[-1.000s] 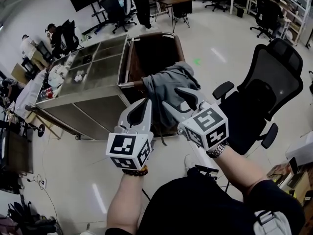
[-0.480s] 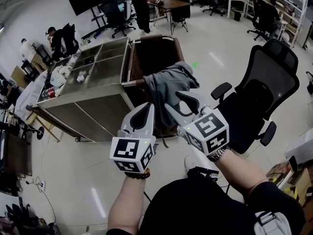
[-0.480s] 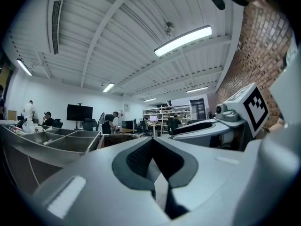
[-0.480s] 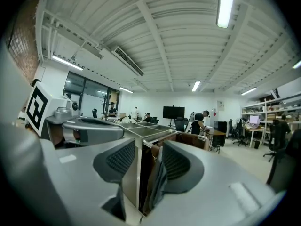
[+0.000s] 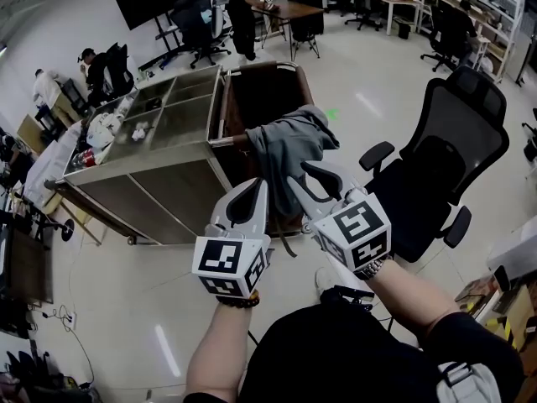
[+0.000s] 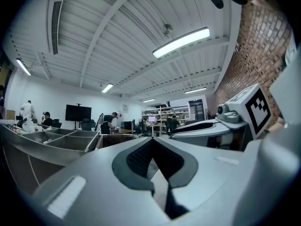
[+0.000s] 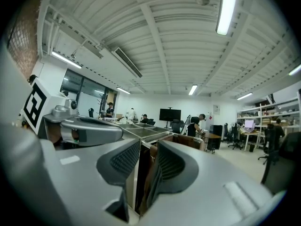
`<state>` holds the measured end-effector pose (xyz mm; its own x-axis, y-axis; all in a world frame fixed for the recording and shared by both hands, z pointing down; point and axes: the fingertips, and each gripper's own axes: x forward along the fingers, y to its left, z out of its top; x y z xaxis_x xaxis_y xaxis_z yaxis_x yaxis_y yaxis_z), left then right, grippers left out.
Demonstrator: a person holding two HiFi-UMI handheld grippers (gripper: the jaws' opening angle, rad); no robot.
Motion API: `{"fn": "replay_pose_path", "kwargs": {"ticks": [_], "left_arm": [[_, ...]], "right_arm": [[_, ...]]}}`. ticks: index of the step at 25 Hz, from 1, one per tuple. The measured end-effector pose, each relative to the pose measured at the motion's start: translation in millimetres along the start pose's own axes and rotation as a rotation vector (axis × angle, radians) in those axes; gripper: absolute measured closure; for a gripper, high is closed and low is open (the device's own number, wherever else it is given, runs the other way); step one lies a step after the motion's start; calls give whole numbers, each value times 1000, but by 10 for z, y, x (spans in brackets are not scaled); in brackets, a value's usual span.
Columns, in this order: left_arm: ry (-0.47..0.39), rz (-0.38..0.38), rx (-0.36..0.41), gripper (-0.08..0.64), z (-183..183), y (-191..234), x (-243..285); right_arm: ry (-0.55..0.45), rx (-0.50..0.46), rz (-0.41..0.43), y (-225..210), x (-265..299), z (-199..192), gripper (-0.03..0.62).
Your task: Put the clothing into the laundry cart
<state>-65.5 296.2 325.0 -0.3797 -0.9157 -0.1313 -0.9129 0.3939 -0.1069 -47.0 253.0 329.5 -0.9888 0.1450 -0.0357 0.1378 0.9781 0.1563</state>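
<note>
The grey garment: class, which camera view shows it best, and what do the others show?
The head view: the grey garment lies draped over the cart rim, plainly in sight. Neither gripper view shows it; their own fingers fill the foreground.

Pale glossy floor (image 5: 126,292), black office chair (image 5: 436,175), ceiling strip lights (image 6: 181,42)

Layout | laundry cart (image 5: 262,91) centre, ahead of the person | clothing (image 5: 289,141) draped over its near rim, hanging down outside | compartment trolley (image 5: 168,175) against cart's left side, small items (image 5: 105,128) in its far-left compartments | office chair (image 5: 445,162) right of cart, apart | desk (image 5: 289,5) behind cart
</note>
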Motion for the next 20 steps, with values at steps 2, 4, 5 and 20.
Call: {"fn": "replay_pose_path", "kwargs": {"ticks": [2,4,5,20], "left_arm": [[5,0,-2,558,-18,-16,-3],[10,-1,-1,558,-27,-47,5],[12,-1,0,558,-29,-60,8],[23,1,-1,558,-58,-103,54]], "right_arm": [[-2,-6,-8,6,-16,-11,491],[0,-13,-16,1,-39,-15,515],[0,-16,-19,0,-48,-16,529],[-12,-40,-15,43,-97,20,592]]}}
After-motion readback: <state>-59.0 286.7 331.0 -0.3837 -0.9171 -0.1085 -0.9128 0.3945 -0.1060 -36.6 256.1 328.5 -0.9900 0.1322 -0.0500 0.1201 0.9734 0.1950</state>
